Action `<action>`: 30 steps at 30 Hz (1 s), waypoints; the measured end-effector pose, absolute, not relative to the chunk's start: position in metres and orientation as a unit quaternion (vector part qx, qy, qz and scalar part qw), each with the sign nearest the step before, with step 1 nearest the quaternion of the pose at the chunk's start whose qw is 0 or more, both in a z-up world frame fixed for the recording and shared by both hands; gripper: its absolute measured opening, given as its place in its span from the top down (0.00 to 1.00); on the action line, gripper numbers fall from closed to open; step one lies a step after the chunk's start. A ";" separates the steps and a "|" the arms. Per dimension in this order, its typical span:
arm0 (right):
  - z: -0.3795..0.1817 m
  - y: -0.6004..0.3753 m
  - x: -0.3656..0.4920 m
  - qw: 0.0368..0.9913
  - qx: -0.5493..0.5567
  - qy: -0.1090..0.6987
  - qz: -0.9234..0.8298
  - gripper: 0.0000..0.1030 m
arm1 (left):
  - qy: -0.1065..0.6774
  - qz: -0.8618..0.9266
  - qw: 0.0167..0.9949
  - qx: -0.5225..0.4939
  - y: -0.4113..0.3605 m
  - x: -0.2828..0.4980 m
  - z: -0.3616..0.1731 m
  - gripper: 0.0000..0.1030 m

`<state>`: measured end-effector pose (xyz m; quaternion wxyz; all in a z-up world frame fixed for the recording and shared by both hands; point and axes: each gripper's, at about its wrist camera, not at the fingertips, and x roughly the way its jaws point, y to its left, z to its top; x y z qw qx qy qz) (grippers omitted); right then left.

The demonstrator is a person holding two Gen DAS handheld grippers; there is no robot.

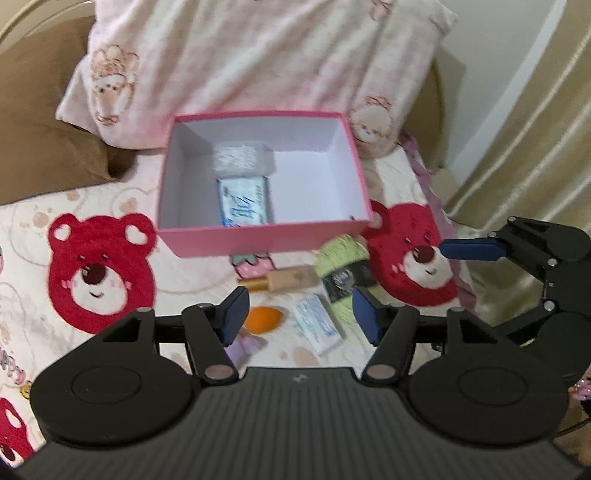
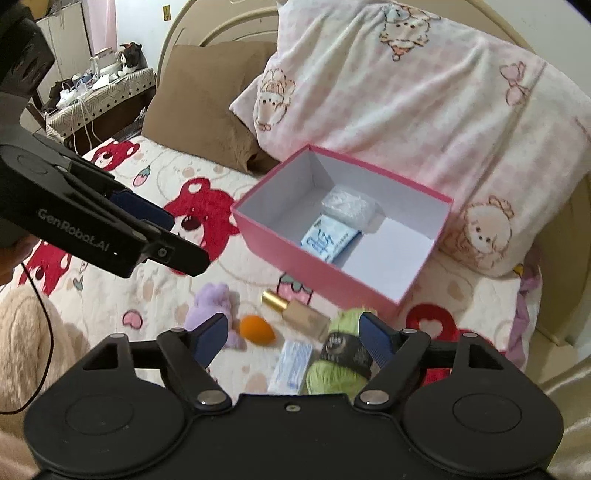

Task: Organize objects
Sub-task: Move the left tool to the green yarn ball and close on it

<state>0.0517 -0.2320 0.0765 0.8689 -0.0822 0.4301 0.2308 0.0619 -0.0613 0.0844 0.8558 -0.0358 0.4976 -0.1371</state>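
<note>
- A bedroom in a private home: a bed spread with a cream blanket (image 2: 155, 206) printed with red bears and strawberries.
- A pink-checked pillow (image 2: 406, 92) with cartoon figures and a brown pillow (image 2: 207, 92) lean against a curved cream headboard (image 2: 192, 26).
- Beside the bed, a low cluttered table (image 2: 99, 92) carries cables, small items and a plush toy (image 2: 129, 55).
- Pale cabinet doors (image 2: 70, 33) line the far wall; a striped gold curtain (image 1: 524, 122) hangs opposite.
</note>
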 end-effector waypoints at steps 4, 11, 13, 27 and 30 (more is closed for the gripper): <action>0.064 -0.245 0.036 0.866 -0.076 0.434 0.237 0.21 | 0.509 -0.146 0.847 -0.044 -0.076 0.050 0.064 0.38; 0.032 -0.263 0.021 0.867 -0.066 0.425 0.253 0.19 | 0.514 -0.159 0.841 -0.058 -0.096 0.048 0.027 0.32; 0.023 -0.266 0.020 0.870 -0.064 0.419 0.251 0.19 | 0.509 -0.162 0.843 -0.064 -0.100 0.051 0.017 0.30; -0.049 -0.269 0.057 0.879 -0.070 0.409 0.236 0.17 | 0.495 -0.167 0.848 -0.092 -0.118 0.089 -0.050 0.30; -0.063 -0.269 0.065 0.881 -0.072 0.406 0.233 0.17 | 0.503 -0.159 0.843 -0.109 -0.117 0.103 -0.068 0.30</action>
